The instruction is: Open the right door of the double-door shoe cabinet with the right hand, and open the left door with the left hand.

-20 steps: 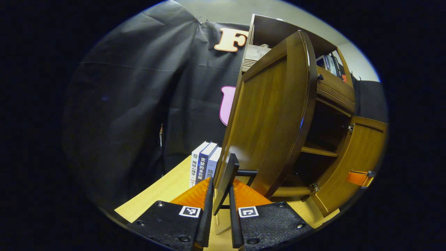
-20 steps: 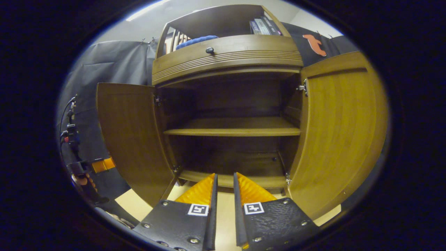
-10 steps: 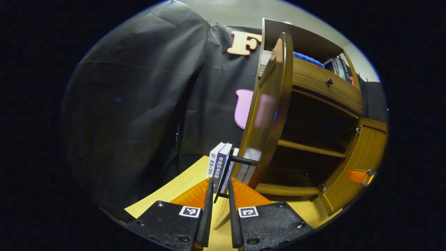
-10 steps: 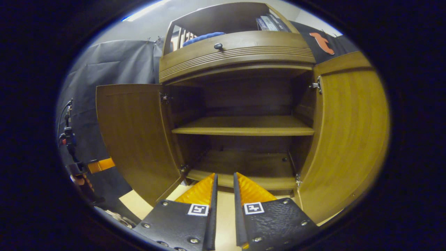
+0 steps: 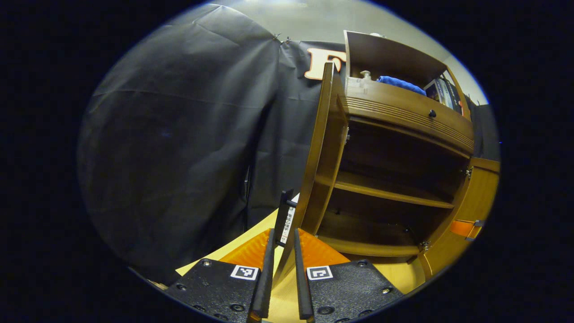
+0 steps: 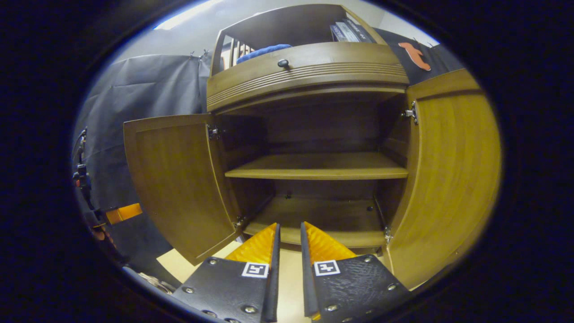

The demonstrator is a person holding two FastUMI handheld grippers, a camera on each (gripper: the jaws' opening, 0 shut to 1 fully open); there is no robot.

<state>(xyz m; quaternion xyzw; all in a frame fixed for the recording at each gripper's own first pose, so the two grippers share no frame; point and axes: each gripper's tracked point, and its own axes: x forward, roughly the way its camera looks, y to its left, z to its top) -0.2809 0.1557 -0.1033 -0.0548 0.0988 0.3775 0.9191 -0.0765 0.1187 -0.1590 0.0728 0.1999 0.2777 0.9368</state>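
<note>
Got the left claw (image 5: 282, 235) clamped on the handle (image 5: 281, 211) of the left door (image 5: 320, 148), bar stood between both fingers right at the tips. Key bit to note: long axis of that handle upright, door seen almost edge-on, rising just ahead and a touch right of the claw, hinge side further off toward the cabinet (image 5: 403, 114). Judging by that, hardly any swing left to pull. Guessing the next step is just easing the fingers apart and backing straight off, no twisting, or risk dragging the door back shut.

Over on the other side: right claw (image 6: 288, 229) slightly apart with nothing between the fingers, hanging low in front of the open cabinet, near the lip of the lower shelf (image 6: 323, 215). Right door (image 6: 448, 179) swung wide off to the right of it, well apart from the tips, not touching. Left door also in there, off to the left, open about as far. Left claw obviously the nearer one to its door, being on it; right one not near anything in particular.

As for writing: can spot a book (image 5: 290, 222) standing on the bench (image 5: 210, 260) just behind the handle, mostly hidden, print too small to make out. Same story for the book spines (image 5: 441, 87) up top of the cabinet. Square marker tags (image 5: 245, 272) on both claws, no words on them. No brand anywhere in sight.
</note>
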